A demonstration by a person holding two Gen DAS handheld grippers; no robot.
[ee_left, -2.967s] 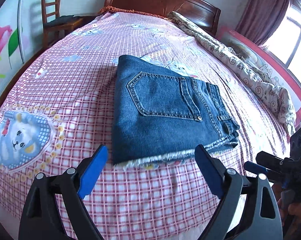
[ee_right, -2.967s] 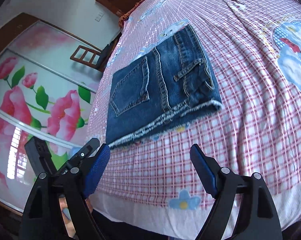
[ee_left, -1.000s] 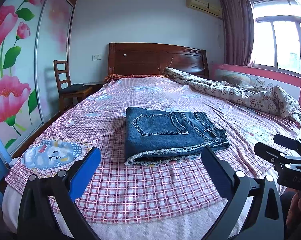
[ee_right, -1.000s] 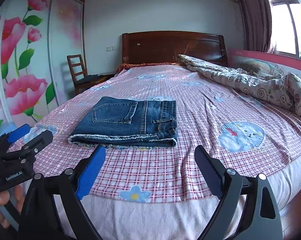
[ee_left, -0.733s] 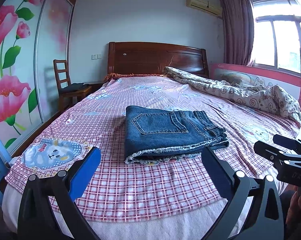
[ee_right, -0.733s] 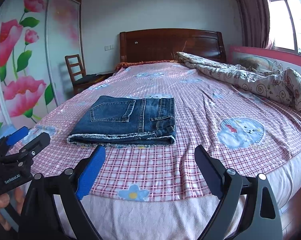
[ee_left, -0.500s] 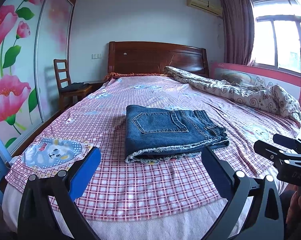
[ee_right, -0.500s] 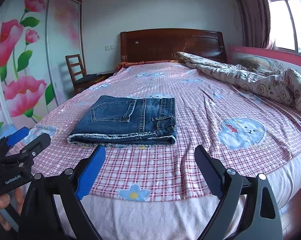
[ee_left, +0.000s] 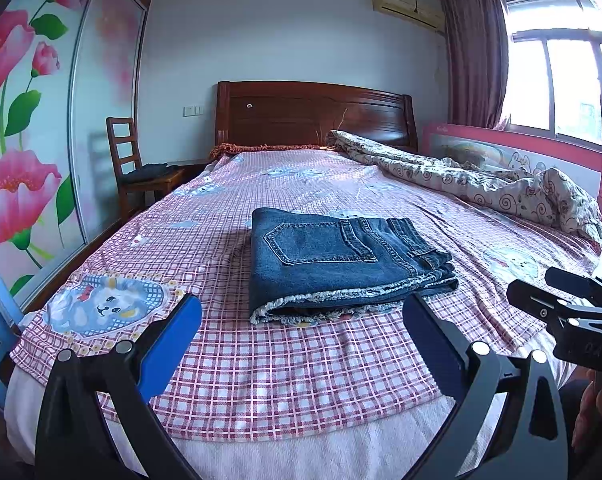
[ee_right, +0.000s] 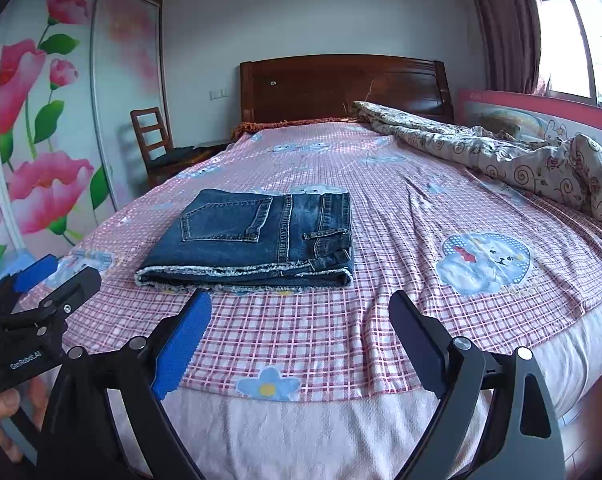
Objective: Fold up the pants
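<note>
A pair of blue jeans (ee_left: 341, 264) lies folded into a compact rectangle on the pink checked bedsheet (ee_left: 285, 364), back pocket up, frayed hems toward me; it also shows in the right wrist view (ee_right: 257, 236). My left gripper (ee_left: 301, 332) is open and empty, held back from the bed's foot edge, short of the jeans. My right gripper (ee_right: 301, 328) is open and empty, also back from the foot edge. Each gripper shows at the edge of the other's view, the right one (ee_left: 573, 312) and the left one (ee_right: 33, 300).
A crumpled patterned quilt (ee_left: 481, 184) lies along the bed's right side by a pink guard rail (ee_left: 561, 156). A wooden headboard (ee_left: 313, 116) stands at the far end. A wooden chair (ee_left: 141, 168) and a flowered wardrobe (ee_left: 29, 140) stand on the left.
Three seconds ago both grippers hovered over the bed looking down at the jeans; they have pulled back and levelled out. Over the last second almost nothing has moved.
</note>
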